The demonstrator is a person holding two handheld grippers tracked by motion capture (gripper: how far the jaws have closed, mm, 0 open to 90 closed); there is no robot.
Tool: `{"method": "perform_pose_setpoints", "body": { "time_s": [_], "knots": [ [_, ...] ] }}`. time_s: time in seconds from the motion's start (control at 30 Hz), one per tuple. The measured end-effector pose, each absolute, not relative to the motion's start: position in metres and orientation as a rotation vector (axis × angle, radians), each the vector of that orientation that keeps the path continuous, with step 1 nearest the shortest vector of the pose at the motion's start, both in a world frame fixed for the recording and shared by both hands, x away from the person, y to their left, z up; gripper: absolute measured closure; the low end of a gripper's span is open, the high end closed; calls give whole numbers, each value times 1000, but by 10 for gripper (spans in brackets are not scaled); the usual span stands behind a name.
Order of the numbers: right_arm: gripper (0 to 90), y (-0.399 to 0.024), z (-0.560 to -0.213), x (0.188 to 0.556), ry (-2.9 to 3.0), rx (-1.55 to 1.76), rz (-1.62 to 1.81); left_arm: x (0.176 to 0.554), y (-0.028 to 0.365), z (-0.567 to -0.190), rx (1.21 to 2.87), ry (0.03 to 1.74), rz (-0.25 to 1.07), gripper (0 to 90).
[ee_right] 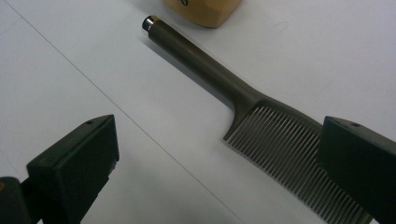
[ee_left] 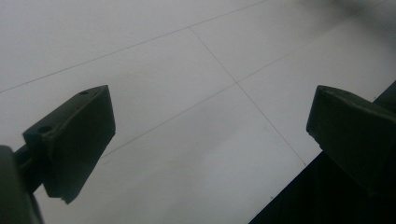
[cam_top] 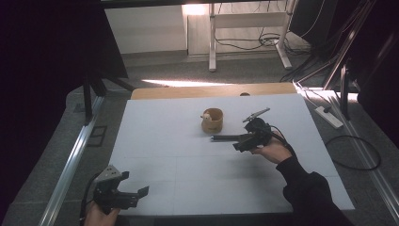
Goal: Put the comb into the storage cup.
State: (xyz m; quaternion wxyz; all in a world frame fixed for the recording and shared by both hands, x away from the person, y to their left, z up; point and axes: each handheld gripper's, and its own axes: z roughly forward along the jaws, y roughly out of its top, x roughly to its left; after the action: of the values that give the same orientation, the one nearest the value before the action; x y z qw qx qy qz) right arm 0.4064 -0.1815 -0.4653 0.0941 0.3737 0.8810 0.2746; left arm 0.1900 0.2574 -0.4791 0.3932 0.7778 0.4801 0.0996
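A dark grey comb (cam_top: 225, 138) lies flat on the white table (cam_top: 164, 141), handle pointing left. Just beyond it stands a small tan wooden cup (cam_top: 212, 121) with something pale inside. My right gripper (cam_top: 241, 141) is at the comb's toothed end. In the right gripper view it (ee_right: 217, 140) is open, and the comb (ee_right: 233, 88) lies on the table between the jaws, its teeth close to the right jaw. The cup (ee_right: 205, 11) sits past the handle tip. My left gripper (cam_top: 135, 182) rests open near the front left corner, with bare table between its jaws (ee_left: 212, 107).
The table's dark front edge (ee_left: 327, 196) runs close to the left gripper. A wooden strip (cam_top: 211, 90) borders the far side. On the floor are a power strip (cam_top: 329, 117) with cables on the right and a metal rail (cam_top: 70, 160) on the left.
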Motion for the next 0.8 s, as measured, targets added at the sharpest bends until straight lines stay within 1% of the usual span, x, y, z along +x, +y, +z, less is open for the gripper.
{"method": "perform_pose_setpoints", "body": {
  "time_s": [0.8],
  "knots": [
    [0,-164,-470,427,2635,1102,792,190,257,-479,1982,1214,249,21]
  ]
}}
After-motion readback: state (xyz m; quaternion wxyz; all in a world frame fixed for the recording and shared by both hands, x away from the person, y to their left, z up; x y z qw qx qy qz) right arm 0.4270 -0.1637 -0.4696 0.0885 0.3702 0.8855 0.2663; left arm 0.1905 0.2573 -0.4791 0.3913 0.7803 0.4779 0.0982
